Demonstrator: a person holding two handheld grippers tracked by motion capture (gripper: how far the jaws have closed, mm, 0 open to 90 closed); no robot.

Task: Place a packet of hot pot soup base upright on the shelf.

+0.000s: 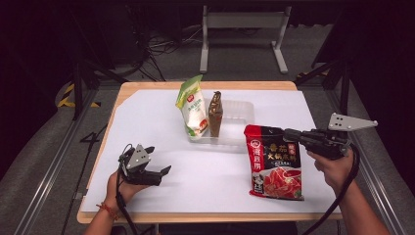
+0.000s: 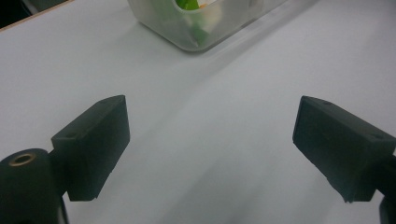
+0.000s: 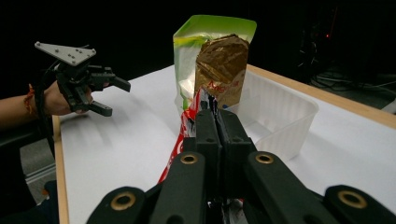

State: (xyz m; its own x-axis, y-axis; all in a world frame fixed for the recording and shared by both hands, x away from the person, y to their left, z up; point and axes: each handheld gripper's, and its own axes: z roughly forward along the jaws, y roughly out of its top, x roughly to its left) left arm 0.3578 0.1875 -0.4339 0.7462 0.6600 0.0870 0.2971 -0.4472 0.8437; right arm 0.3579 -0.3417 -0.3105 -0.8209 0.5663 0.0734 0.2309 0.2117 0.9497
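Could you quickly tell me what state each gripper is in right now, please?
Left gripper: open, nothing between its jaws, above the white table cover.
Right gripper: closed on the top edge of the red packet, lifting it.

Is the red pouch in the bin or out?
Out. The red pouch hangs from the shut right gripper, in front of the bin, over the table.

Three pouches (image 1: 274,161); one tray (image 1: 242,113); two tongs (image 1: 156,161).
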